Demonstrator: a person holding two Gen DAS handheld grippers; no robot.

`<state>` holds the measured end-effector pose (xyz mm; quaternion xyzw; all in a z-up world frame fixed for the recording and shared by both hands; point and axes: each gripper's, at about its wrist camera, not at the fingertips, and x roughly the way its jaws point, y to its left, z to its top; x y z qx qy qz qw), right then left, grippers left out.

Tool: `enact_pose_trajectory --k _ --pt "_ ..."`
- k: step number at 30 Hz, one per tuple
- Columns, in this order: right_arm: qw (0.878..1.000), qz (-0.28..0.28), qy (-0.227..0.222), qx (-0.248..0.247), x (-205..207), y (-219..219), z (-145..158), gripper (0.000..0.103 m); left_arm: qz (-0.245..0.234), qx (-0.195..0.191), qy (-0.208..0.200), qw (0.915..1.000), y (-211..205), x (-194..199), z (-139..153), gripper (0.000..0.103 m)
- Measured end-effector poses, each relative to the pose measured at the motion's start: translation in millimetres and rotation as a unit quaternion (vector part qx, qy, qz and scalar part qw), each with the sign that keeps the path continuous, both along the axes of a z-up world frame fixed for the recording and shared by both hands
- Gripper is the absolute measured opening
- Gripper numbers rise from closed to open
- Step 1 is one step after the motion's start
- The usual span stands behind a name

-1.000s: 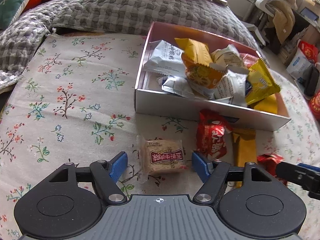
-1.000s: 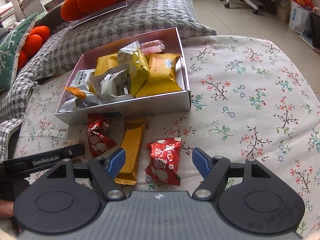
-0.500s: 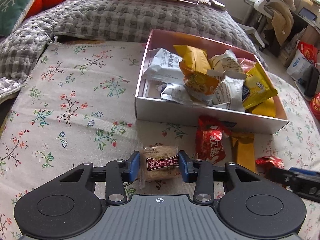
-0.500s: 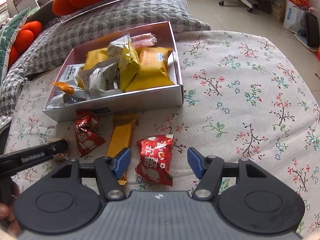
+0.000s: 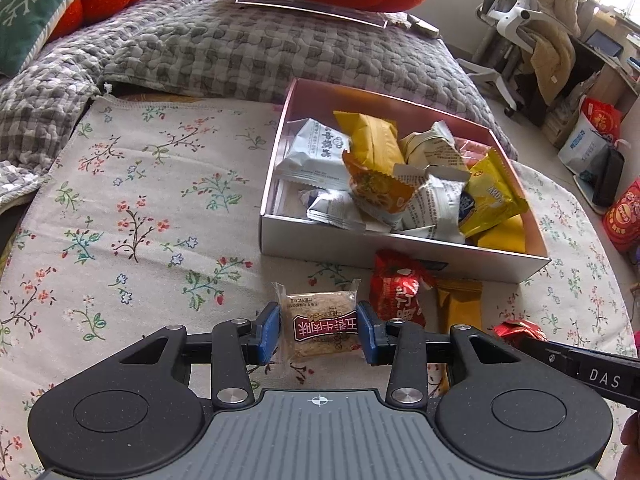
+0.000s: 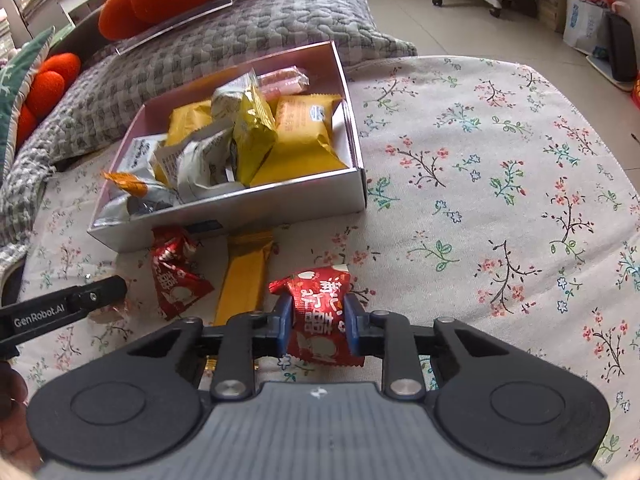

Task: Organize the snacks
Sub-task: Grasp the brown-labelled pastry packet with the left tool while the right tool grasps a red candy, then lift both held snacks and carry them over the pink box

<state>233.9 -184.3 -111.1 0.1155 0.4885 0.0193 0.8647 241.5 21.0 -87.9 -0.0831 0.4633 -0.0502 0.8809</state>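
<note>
Floral cloth [image 5: 132,208] covers the table, where a silver box [image 5: 400,246] holds snacks. Nearer, the left tool [image 5: 319,333] clamps a beige biscuit packet [image 5: 320,326]; the right tool [image 6: 316,322] clamps a red candy packet [image 6: 318,312].

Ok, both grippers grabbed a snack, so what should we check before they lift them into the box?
1. Left gripper shut on the beige snack: ok.
2. Right gripper shut on the red snack: ok.
3. Box open on top: ok.
4. Room in the box: cannot tell, the packets are piled high.
5. Second red snack and yellow bar not caught by either gripper: ok.
</note>
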Motion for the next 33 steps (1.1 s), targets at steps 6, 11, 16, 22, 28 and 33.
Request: enact_pose_trajectory --k 6,11,16,22,28,33 --pt "1.0 -0.006 -0.008 0.019 -1 -4 5 0.023 -0.002 -0.007 -0.003 1.0 0 -1 3 0.038" --pt "0.999 -0.012 -0.021 0.03 -1 -8 11 0.023 -0.005 -0.017 -0.012 0.9998 -1 -2 7 0.038" --pt "0.998 0.001 -0.041 0.048 -2 -7 19 0.023 -0.005 -0.032 -0.022 0.9992 2 2 12 0.038" --pt "0.995 0.023 -0.061 0.075 1 -2 22 0.023 -0.023 -0.049 -0.039 0.9978 1 9 18 0.038" --pt "0.993 0.025 -0.066 0.095 9 -2 22 0.023 -0.042 -0.056 -0.053 0.9961 -3 27 21 0.038" --pt "0.991 0.027 -0.078 0.103 14 -1 27 0.023 -0.047 -0.065 -0.057 0.9951 -1 41 20 0.038"
